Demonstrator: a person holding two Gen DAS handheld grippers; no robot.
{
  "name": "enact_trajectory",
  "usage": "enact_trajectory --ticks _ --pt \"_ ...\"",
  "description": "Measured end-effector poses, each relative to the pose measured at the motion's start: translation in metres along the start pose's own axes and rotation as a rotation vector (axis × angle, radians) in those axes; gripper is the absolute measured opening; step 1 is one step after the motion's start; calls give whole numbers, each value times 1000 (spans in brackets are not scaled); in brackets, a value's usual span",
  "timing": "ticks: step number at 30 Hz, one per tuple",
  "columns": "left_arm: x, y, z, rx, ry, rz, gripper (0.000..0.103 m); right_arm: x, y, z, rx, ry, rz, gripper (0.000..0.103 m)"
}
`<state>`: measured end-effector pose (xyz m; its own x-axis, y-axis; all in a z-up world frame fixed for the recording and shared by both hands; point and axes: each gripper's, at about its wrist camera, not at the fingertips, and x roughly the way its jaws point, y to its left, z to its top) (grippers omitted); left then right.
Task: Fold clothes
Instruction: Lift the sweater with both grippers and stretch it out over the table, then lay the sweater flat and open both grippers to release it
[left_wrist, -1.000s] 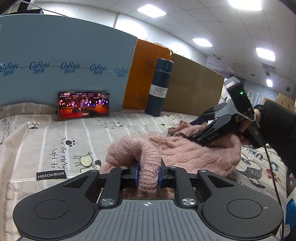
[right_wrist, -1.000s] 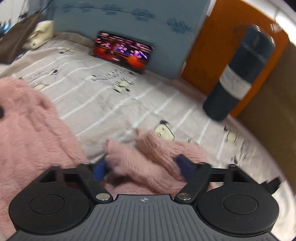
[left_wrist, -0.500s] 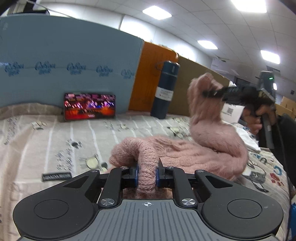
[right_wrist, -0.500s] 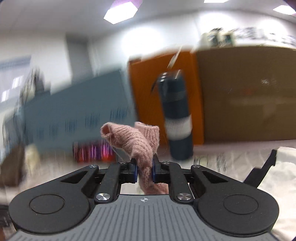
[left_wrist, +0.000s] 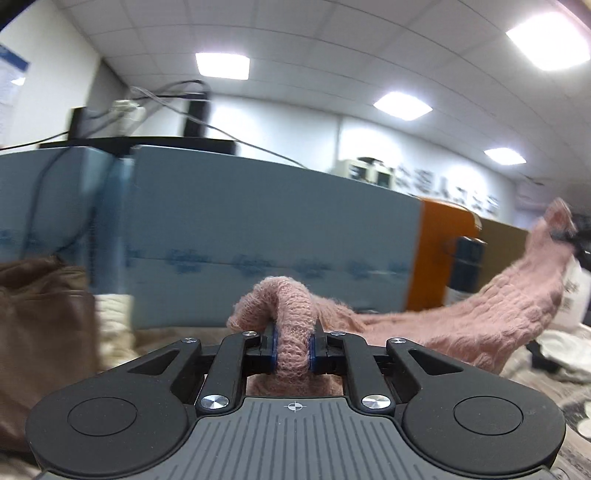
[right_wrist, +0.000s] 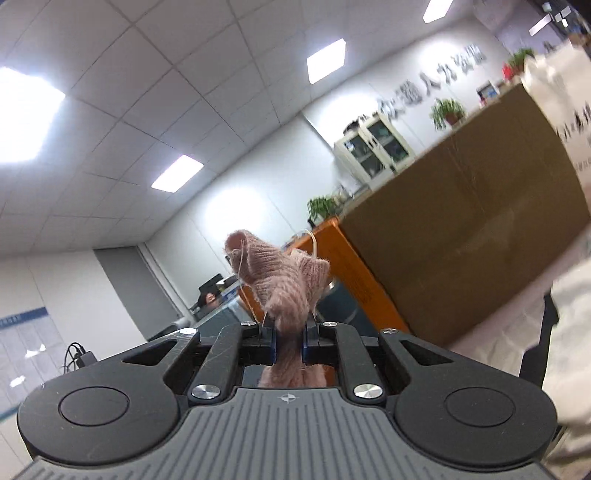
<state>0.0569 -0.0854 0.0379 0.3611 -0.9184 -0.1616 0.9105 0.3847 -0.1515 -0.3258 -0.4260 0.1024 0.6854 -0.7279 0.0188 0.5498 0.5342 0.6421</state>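
Pink fuzzy knit sweater (left_wrist: 509, 306), ribbed at the pinched edges, cable-like bumps across the body, soft and hairy. Left tongs (left_wrist: 293, 349) narrow, clamped on a rolled ribbed fold that humps up over the blue pads. Right tongs (right_wrist: 288, 341) narrow too, gripping a bunched ribbed bit (right_wrist: 284, 280) that sticks up above the black fingers (a thin pale thread hangs off it). In the left view the sweater stretches rightward and up from the left tongs to the right tongs (left_wrist: 565, 232) at the frame edge, those mostly cut off and blurred. Behind: smooth blue panel (left_wrist: 258, 236), orange board (left_wrist: 439, 251), dark cylindrical bottle (left_wrist: 463, 266) partly hidden by the knit. Brown bag (left_wrist: 40, 332) at left, blurry. Right view shows none of the hanging body.
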Motion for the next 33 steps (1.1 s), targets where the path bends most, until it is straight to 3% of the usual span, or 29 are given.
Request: enact_trajectory --ticks 6,12,15,20,24,29,31,33 --pt "16 9 -4 -21 57 3 13 18 -41 -16 121 79 -58 10" --pt "25 6 6 1 -20 17 13 24 -54 -16 159 66 -55 10" --pt "18 8 7 -13 -18 -12 13 16 -64 -12 173 60 -42 10" --pt "-4 8 -27 -13 137 -94 14 -12 -87 -21 152 117 -92 10" --pt "-13 5 -48 17 249 -110 15 -29 -102 -35 113 204 -166 11" --pt "-18 6 -56 61 309 -76 29 -43 -103 -52 40 240 -268 19" --pt "-24 8 -54 98 273 -23 61 -52 -103 -53 0 198 -335 35" --pt "-31 7 -49 148 216 16 76 -62 -100 -48 -55 118 -431 39"
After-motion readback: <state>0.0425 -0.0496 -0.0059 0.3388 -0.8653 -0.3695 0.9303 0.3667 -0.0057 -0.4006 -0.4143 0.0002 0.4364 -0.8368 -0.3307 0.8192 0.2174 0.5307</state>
